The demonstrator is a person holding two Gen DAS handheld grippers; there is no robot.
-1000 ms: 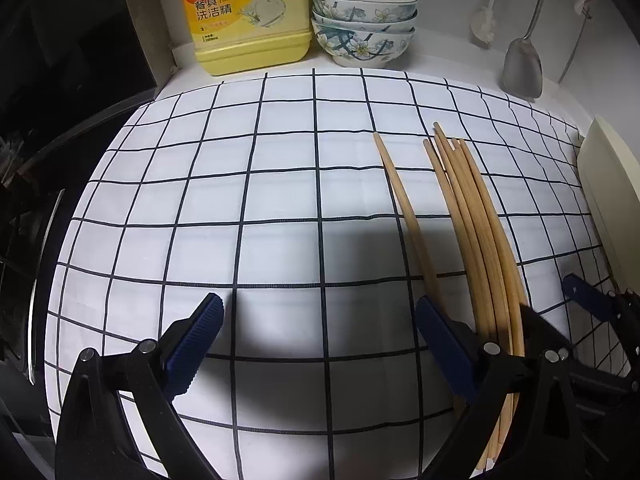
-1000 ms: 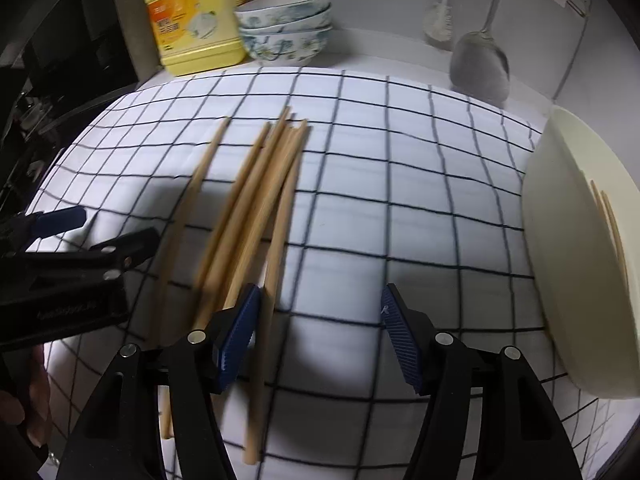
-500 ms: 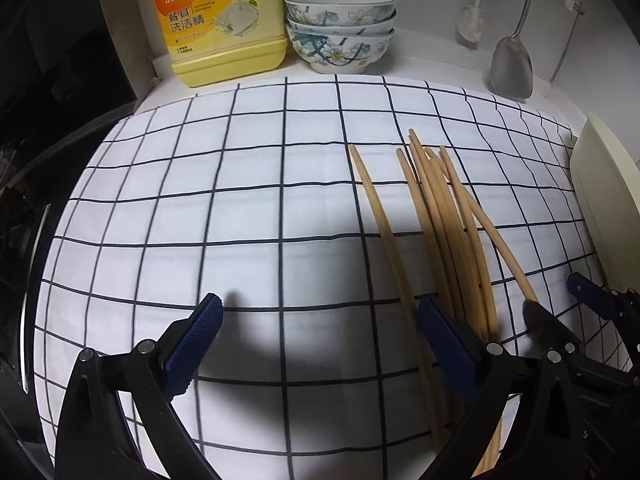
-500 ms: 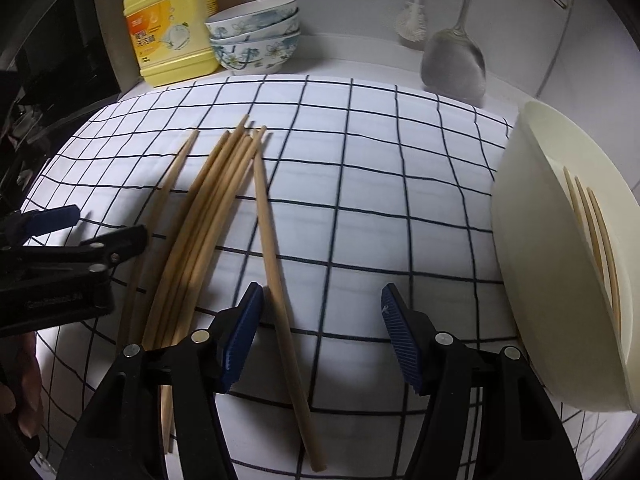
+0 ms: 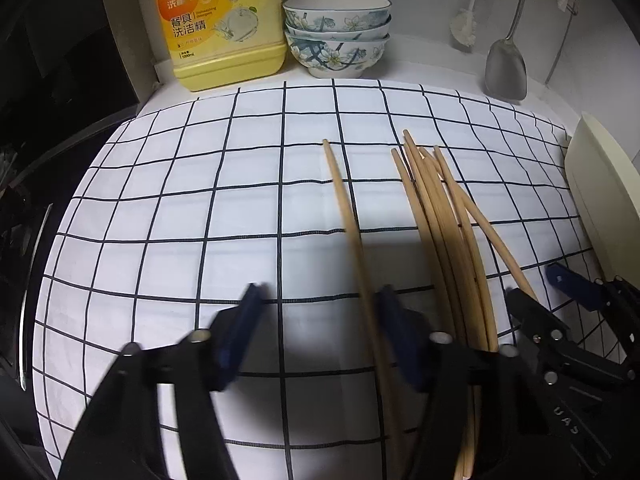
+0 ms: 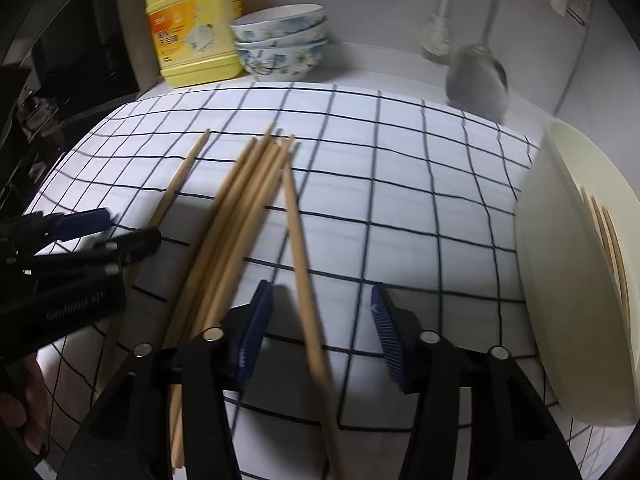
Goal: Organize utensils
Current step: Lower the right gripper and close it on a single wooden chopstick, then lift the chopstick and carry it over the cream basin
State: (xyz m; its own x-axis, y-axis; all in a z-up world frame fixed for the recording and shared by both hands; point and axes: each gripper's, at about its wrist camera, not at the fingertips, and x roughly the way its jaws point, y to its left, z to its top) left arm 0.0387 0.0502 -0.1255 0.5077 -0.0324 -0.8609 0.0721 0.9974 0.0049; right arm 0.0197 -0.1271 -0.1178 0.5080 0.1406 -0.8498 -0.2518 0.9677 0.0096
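Observation:
Several wooden chopsticks lie on a black-checked white cloth (image 5: 200, 208). One lone chopstick (image 5: 348, 224) runs between the fingers of my left gripper (image 5: 320, 290), nearer the right finger. The jaws are closing and the pads are clear of it. A bundle of chopsticks (image 5: 440, 240) lies just right of that gripper. In the right wrist view the bundle (image 6: 240, 220) passes left of my right gripper (image 6: 321, 287). A separate chopstick (image 6: 298, 232) lies between this gripper's closing jaws, untouched by either pad. A cream holder (image 6: 560, 280) at the right has chopsticks (image 6: 608, 248) in it.
At the back stand a yellow detergent bottle (image 5: 220, 24) and three stacked flowered bowls (image 5: 336, 36). A metal spatula (image 5: 505, 68) and a brush (image 5: 464, 28) hang at the back wall. The counter drops into dark at the left. The left gripper (image 6: 100, 232) shows in the right wrist view.
Both grippers' jaws have narrowed. One chopstick came away from the bundle and now lies between the right jaws. The lone left chopstick now lies between the left jaws.

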